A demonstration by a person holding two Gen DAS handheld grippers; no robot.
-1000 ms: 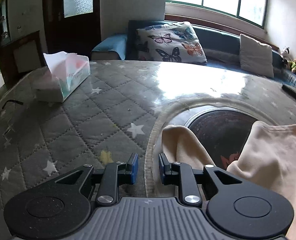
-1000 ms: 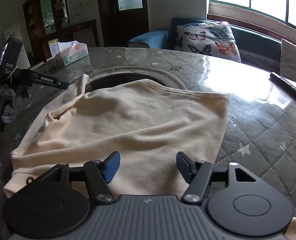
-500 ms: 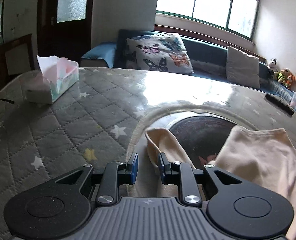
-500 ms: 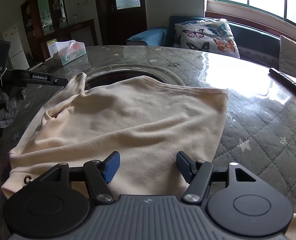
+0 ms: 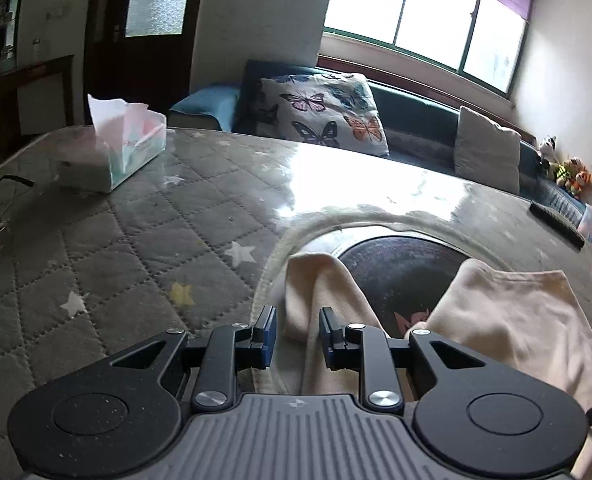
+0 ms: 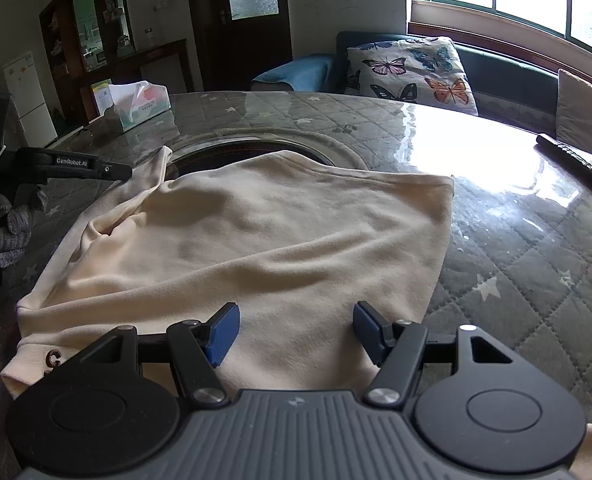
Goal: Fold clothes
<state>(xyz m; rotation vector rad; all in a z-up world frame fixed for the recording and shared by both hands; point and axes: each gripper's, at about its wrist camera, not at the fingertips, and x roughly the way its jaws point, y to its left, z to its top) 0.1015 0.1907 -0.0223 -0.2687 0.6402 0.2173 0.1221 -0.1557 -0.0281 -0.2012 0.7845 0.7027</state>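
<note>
A cream shirt (image 6: 276, 232) lies spread on the quilted, glass-topped table (image 5: 136, 240). One sleeve (image 5: 316, 284) stretches toward the dark round opening (image 5: 400, 260) in the table's middle. My left gripper (image 5: 296, 336) stands low over that sleeve. Its jaws are narrow, the cloth lies between them, and a gap shows beside the left pad. In the right wrist view one of its fingers (image 6: 76, 166) reaches to the sleeve (image 6: 160, 168). My right gripper (image 6: 296, 328) hangs open over the shirt's near part, gripping nothing.
A tissue box (image 5: 128, 148) stands at the table's far left. A dark remote (image 6: 576, 164) lies at the far right. A person's gloved hand (image 6: 10, 232) holds the left gripper. Behind the table is a sofa with a butterfly cushion (image 5: 324, 116).
My left gripper has shifted right: the sleeve, earlier off to the right of its fingers, now lies between them. The right gripper and the shirt's body have stayed put.
</note>
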